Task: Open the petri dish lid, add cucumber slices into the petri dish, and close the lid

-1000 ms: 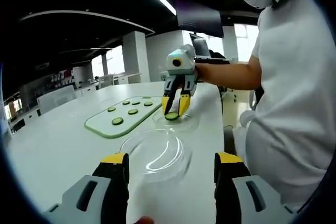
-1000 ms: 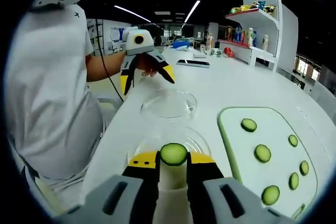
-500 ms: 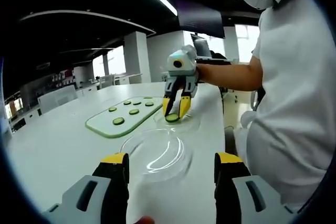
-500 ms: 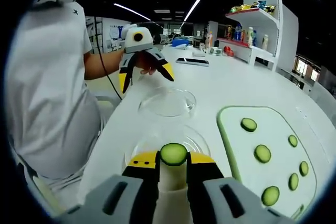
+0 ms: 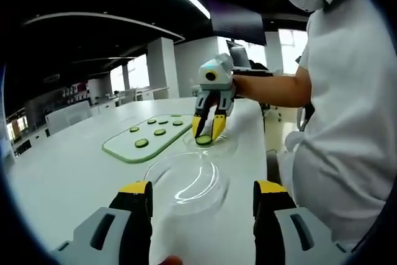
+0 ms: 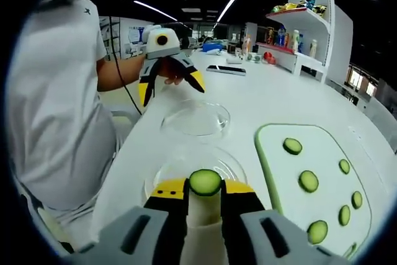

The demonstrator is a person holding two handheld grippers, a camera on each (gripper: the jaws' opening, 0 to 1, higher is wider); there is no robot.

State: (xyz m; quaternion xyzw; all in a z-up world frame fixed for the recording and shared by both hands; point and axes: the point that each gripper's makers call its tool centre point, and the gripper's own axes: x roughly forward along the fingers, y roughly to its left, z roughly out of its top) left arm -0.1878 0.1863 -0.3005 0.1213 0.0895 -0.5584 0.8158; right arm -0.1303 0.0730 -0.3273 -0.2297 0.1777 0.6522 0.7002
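White table, stocked shelf

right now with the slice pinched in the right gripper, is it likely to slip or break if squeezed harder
The cucumber slice looks thin and moist, so it may slide between the jaws of the right gripper, which is shut on it. Held edge-on, it would probably crack or bend under a harder squeeze. It looks light, so a gentle grip should do over the dish.

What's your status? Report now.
Right gripper shut on cucumber slice, above open petri dish. Left gripper open, empty, lid lying ahead. Nothing in the way.
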